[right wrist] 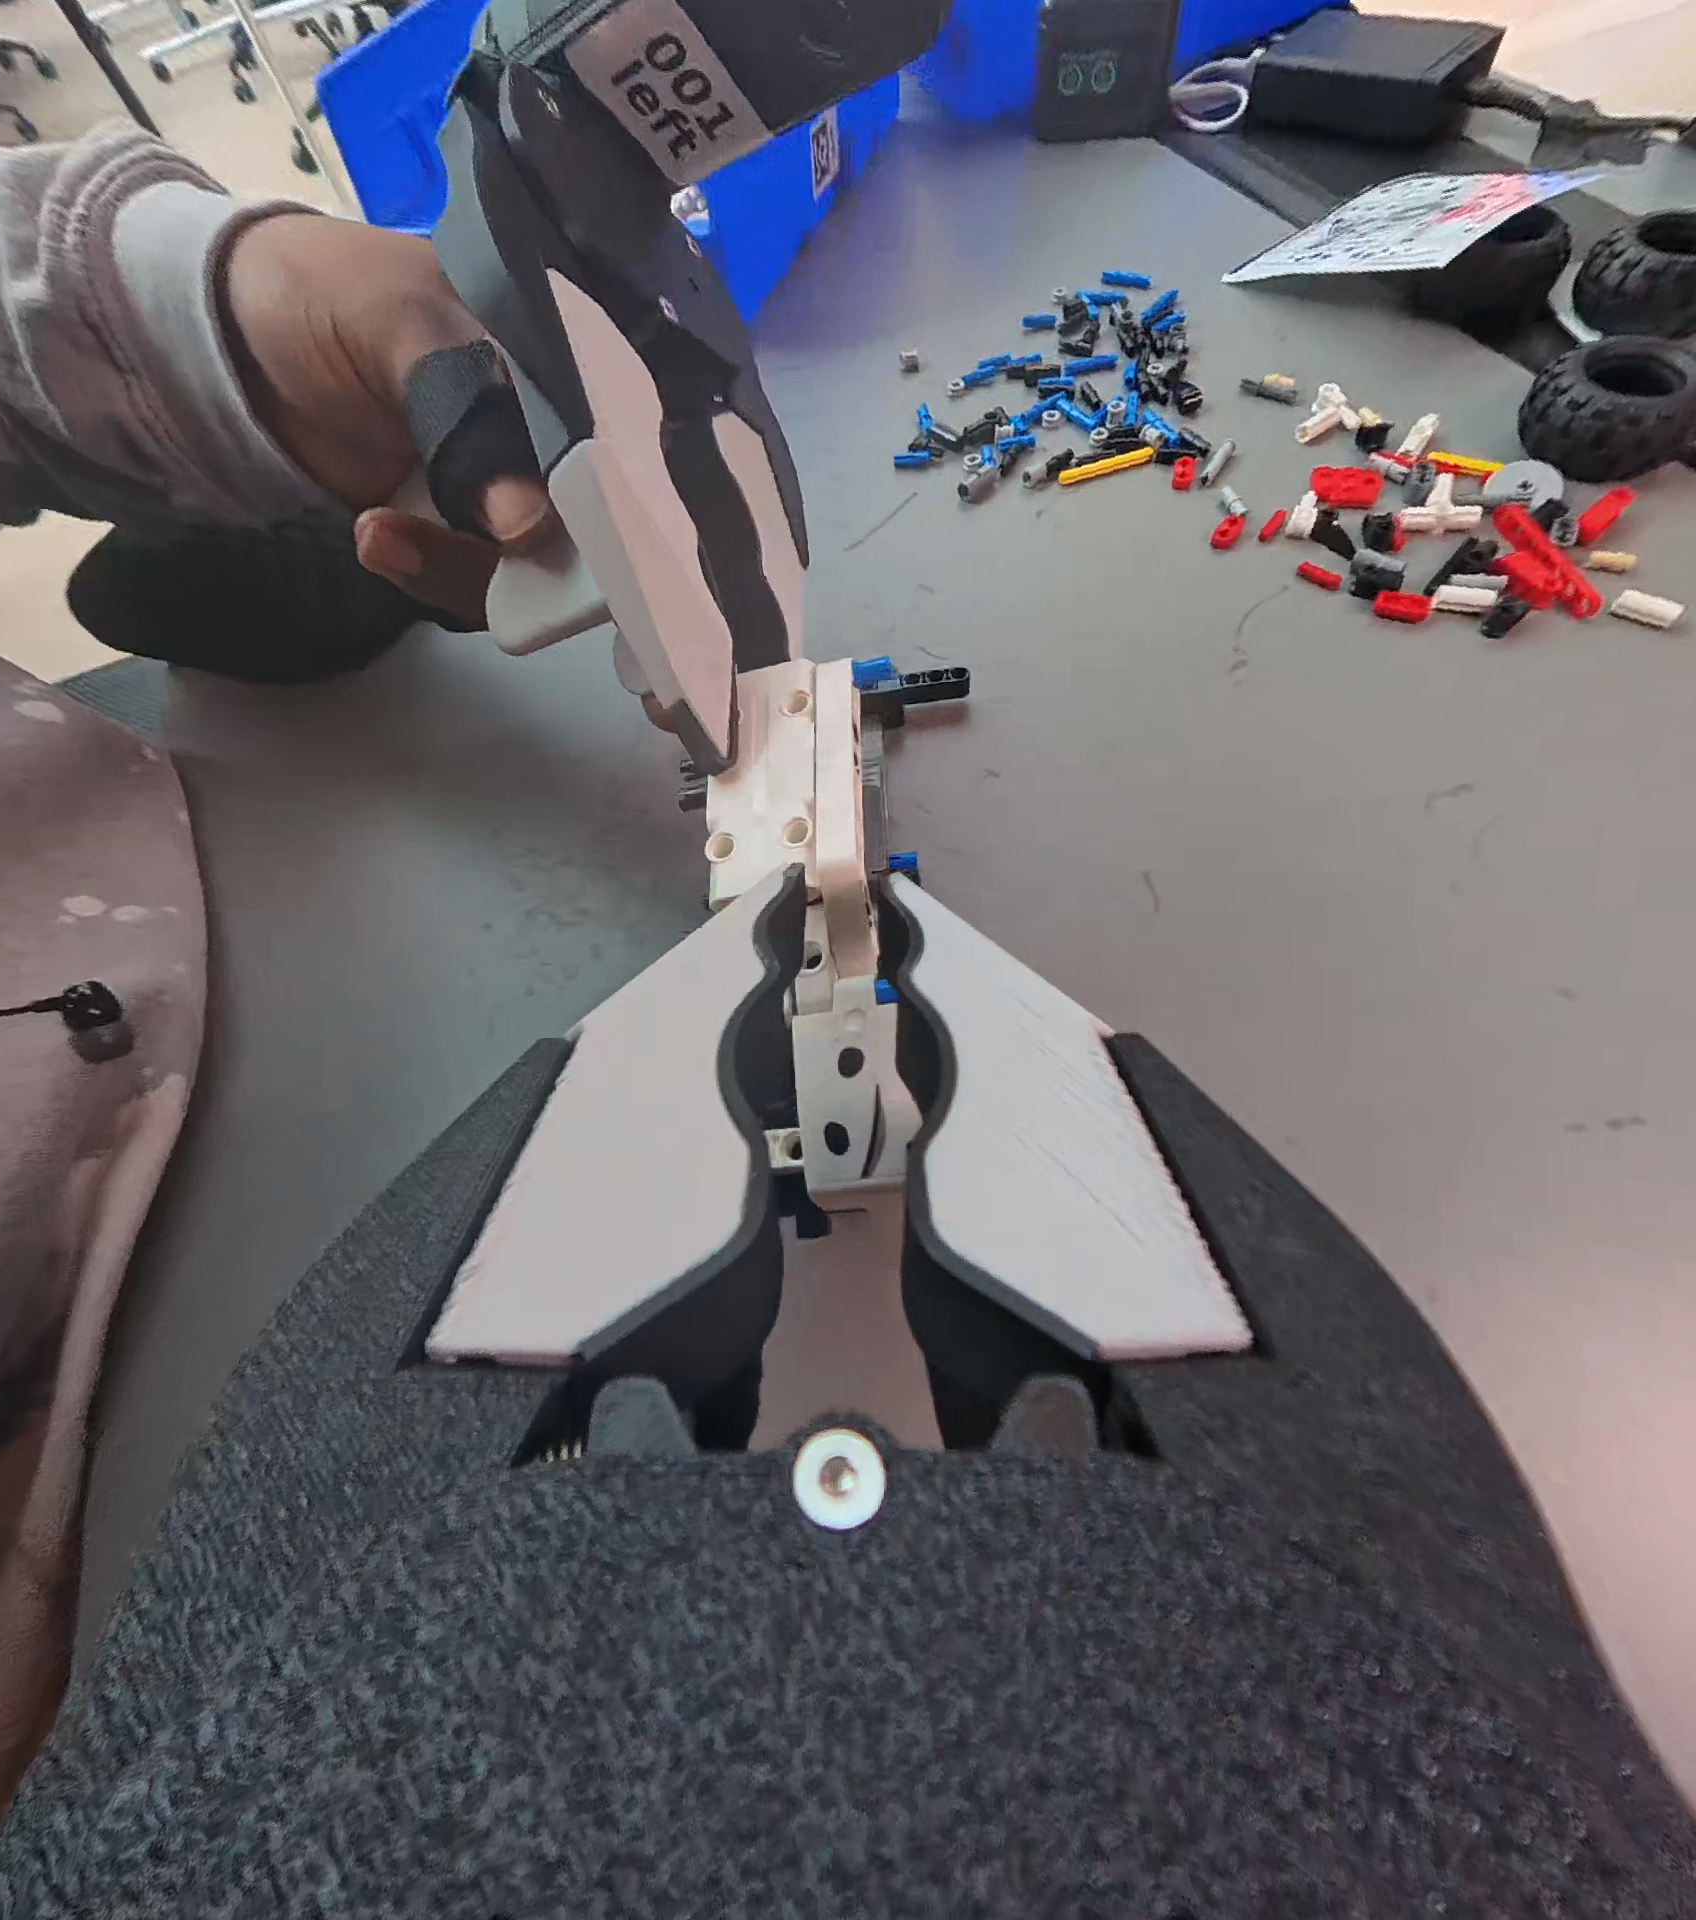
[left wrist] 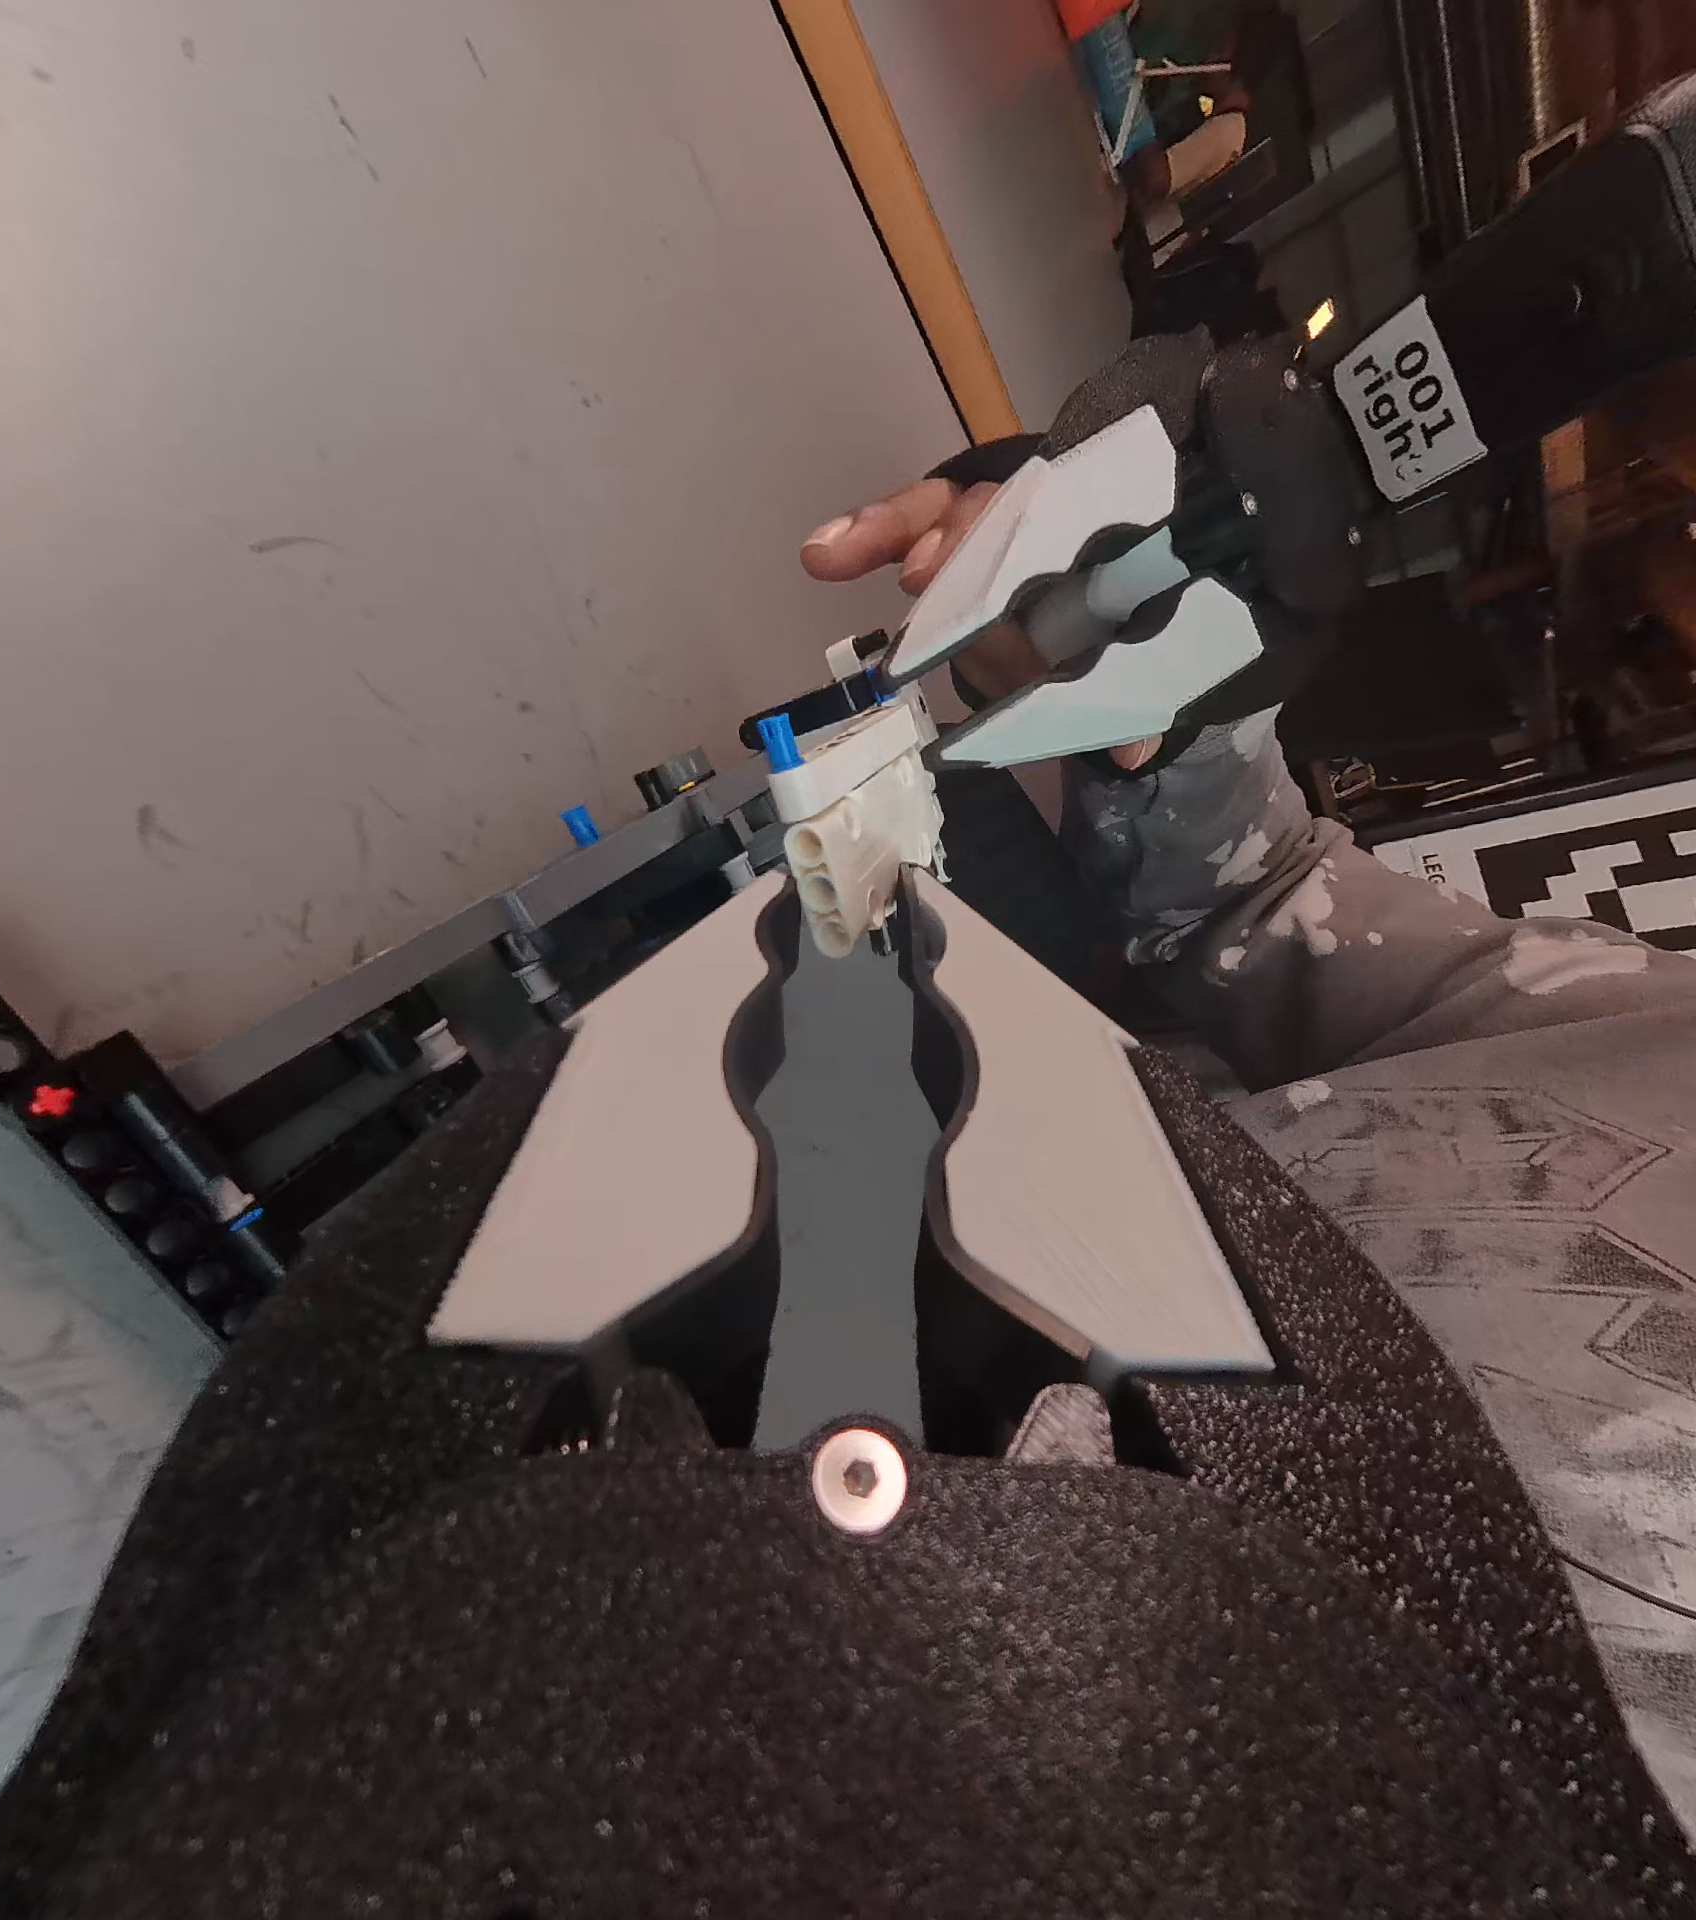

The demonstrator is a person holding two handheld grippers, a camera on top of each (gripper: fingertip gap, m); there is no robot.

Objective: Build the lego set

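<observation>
A white Lego assembly point(right wrist: 787, 800) with blue pins and a black beam point(right wrist: 917, 681) is held just above the grey table point(right wrist: 1239, 1039). My right gripper point(right wrist: 849, 896) is shut on its near white end, which sits between the fingers. My left gripper point(right wrist: 719, 732) comes in from the upper left and is shut on the assembly's far white block. In the left wrist view my left gripper point(left wrist: 846, 896) pinches the white block point(left wrist: 849, 868), and the right gripper point(left wrist: 922, 707) grips the assembly from the other side.
A grey Lego frame point(left wrist: 532, 920) and a black holed beam point(left wrist: 44, 1101) lie left of the assembly. Loose blue and black pins point(right wrist: 1083, 384), red and white parts point(right wrist: 1446, 540), black tyres point(right wrist: 1618, 405), a printed sheet point(right wrist: 1395, 223) and a blue bin point(right wrist: 802, 177) stand farther back. Across from one pair of fingers to the other is roughly 4 cm.
</observation>
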